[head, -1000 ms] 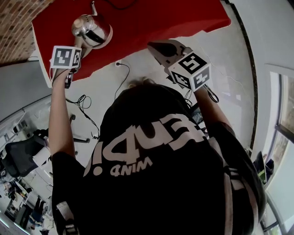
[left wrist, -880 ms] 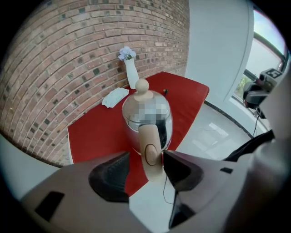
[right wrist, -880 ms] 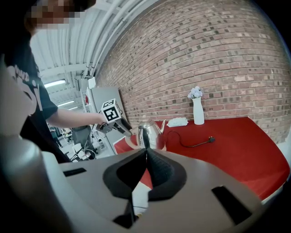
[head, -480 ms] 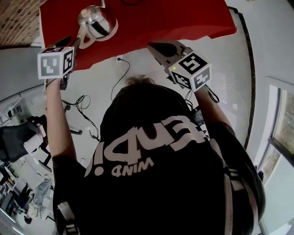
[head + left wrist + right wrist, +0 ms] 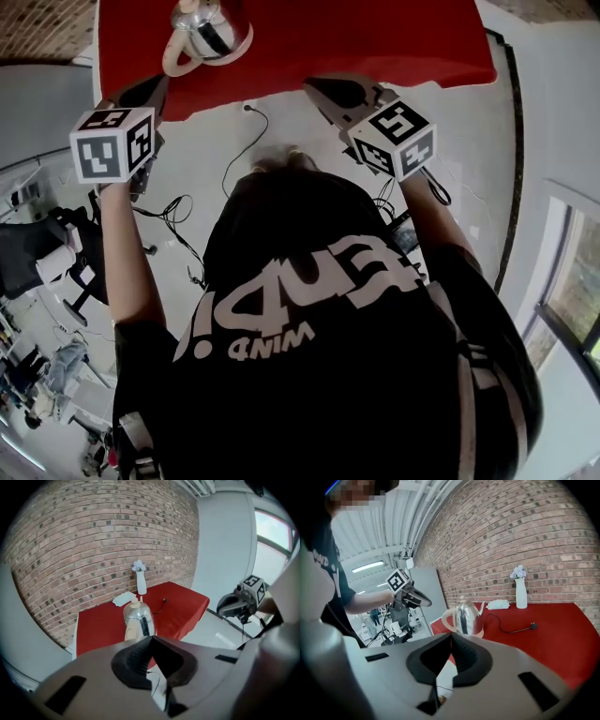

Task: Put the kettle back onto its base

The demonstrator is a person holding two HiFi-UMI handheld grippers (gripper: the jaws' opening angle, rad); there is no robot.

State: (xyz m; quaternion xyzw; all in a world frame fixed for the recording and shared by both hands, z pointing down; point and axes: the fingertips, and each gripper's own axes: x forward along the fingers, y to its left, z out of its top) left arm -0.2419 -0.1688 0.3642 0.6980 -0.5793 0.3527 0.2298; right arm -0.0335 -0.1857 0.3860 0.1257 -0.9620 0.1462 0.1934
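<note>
The shiny steel kettle [image 5: 208, 30] with a cream handle stands upright on its cream base on the red table [image 5: 375, 37], near the table's left front corner. It also shows in the left gripper view as the kettle [image 5: 138, 619] and in the right gripper view as the kettle [image 5: 466, 616]. My left gripper [image 5: 153, 88] hangs in front of the table edge, short of the handle, shut and empty; its jaws [image 5: 151, 639] meet. My right gripper [image 5: 315, 90] hovers over the floor by the table's front edge, shut with nothing in it [image 5: 451, 637].
At the back of the table stand a white vase with flowers [image 5: 140, 583] and a white cloth [image 5: 123, 598]. A black cord with a plug [image 5: 520, 629] lies on the red top. Another cable [image 5: 236, 159] trails on the floor. A brick wall backs the table.
My left gripper has come away from the kettle's handle, lifted back toward me and closed its jaws. The kettle stays on the table. The right gripper has barely moved.
</note>
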